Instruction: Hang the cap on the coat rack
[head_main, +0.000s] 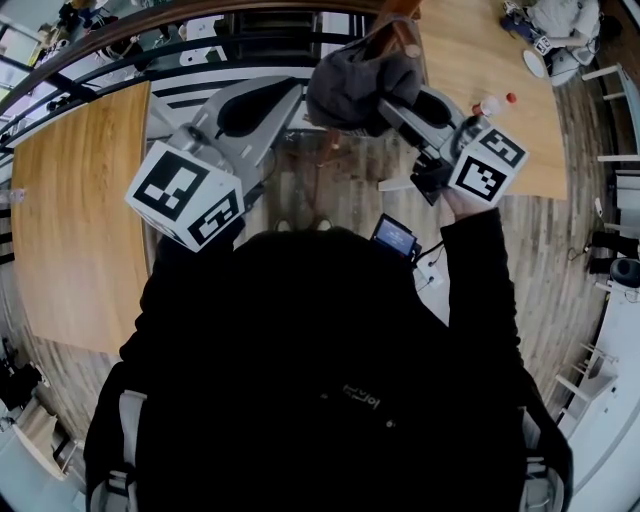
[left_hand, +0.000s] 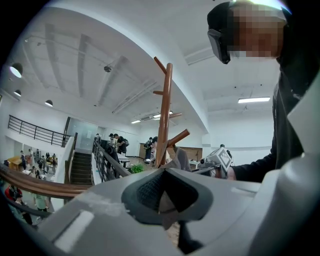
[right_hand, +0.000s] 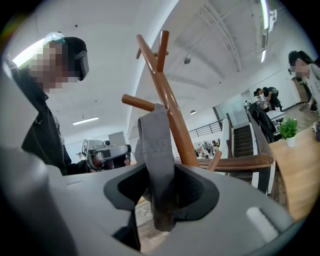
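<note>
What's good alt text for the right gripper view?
A grey cap hangs at a wooden coat rack, its fabric running down between the opening jaws of the right gripper. Behind, at left, a person in black holds the left gripper.

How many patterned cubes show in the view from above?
2. The left cube is ahead of the person's shoulder; the right cube sits right of the grey cap. None looks hidden.

Rack pole (right_hand: 175, 125), its pegs (right_hand: 137, 102) and the cap (right_hand: 155, 150) block ahead; open air beside.
</note>
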